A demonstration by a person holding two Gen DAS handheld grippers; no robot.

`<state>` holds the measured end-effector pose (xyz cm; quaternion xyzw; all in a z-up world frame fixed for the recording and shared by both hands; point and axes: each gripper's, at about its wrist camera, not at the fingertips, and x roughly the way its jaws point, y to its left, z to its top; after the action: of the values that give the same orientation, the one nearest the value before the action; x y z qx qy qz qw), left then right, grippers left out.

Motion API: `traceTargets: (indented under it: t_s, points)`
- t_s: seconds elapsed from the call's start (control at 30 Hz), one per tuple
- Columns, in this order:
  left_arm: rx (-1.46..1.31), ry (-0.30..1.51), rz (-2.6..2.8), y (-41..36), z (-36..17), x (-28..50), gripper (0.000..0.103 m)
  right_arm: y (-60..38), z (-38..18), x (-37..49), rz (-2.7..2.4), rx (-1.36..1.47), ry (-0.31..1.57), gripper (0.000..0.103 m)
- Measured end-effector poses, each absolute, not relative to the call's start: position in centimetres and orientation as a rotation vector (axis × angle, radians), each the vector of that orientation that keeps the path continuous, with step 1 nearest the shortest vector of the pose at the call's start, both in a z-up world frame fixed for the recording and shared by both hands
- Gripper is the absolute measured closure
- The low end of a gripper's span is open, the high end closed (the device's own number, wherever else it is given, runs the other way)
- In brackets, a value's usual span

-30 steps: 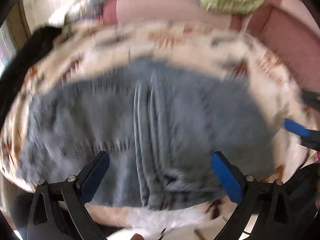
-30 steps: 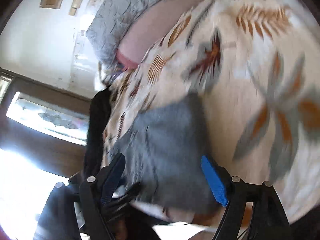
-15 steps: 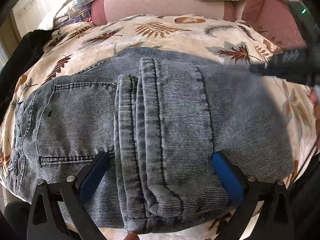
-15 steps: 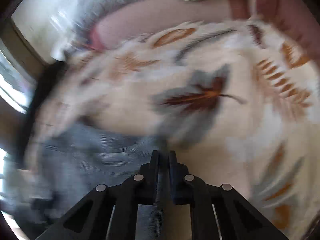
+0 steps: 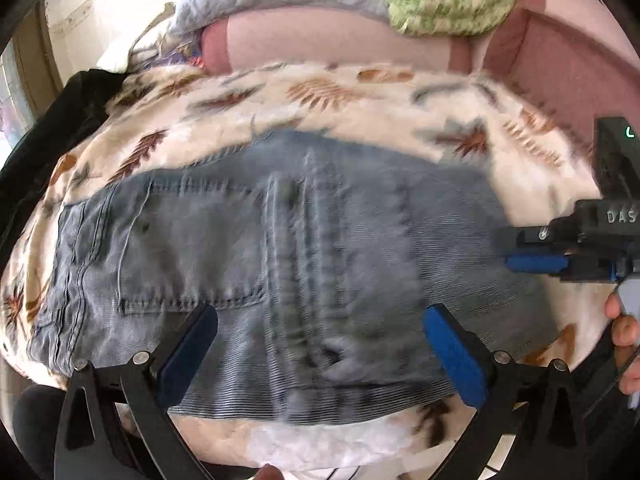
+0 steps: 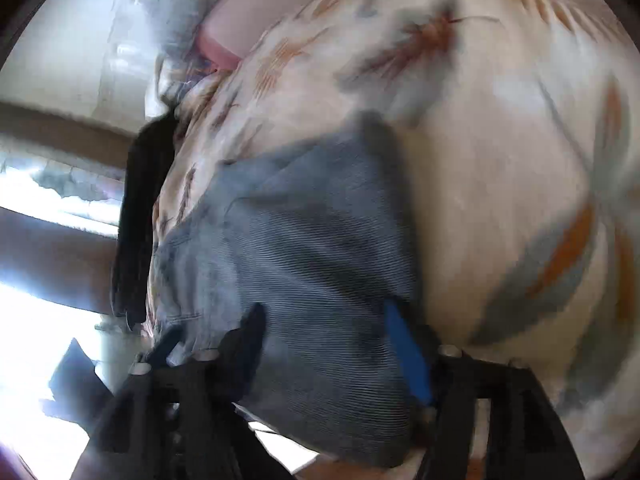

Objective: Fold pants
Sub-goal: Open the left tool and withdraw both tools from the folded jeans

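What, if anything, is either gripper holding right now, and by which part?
Nothing is held. The left gripper hangs open above the folded grey-blue corduroy pants; the right gripper is open astride their edge, jaws not closed.

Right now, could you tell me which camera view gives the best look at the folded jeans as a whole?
The left wrist view: the jeans lie across the leaf-print cover with both ends, pocket stitching and the centre fold visible, though slightly blurred. The right wrist view shows only one end, close up, between the open fingers of the right gripper.
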<state>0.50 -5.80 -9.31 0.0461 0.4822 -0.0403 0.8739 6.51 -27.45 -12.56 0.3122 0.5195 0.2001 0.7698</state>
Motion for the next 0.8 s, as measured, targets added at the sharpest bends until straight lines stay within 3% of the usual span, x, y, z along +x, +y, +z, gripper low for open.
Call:
traceTargets:
  t_s: [0.03,0.13,0.2,0.27,0.33,0.67,0.8]
  points:
    - [0.113,1.066,-0.087,-5.9,-10.6,1.1,0.0,-28.0,-12.2,6.5,0.436,0.717,1.133,0.048]
    - [0.066,1.021,-0.088,-5.3,-9.5,1.0,0.0,-28.1,-8.8,5.8,0.428,0.678,1.064,0.046]
    - [0.054,0.94,-0.108,-5.6,-8.2,0.3,0.0,-27.5,-7.3,5.0,0.499,0.655,1.024,0.039]
    - [0.092,0.956,-0.112,-6.1,-9.1,0.6,0.0,-26.9,-8.6,4.7,0.505,0.637,1.051,0.023]
    - [0.098,1.033,-0.134,-6.2,-11.7,1.4,0.0,-26.4,-12.9,5.2,0.429,0.582,1.165,0.026]
    - [-0.214,0.793,-0.043,2.2,-6.6,-2.9,0.0,-21.5,-4.5,7.9,0.561,0.509,1.056,0.026]
    - [-0.393,0.771,0.071,8.6,-7.1,-4.5,0.0,-19.0,-7.9,12.6,0.581,0.519,1.113,0.023]
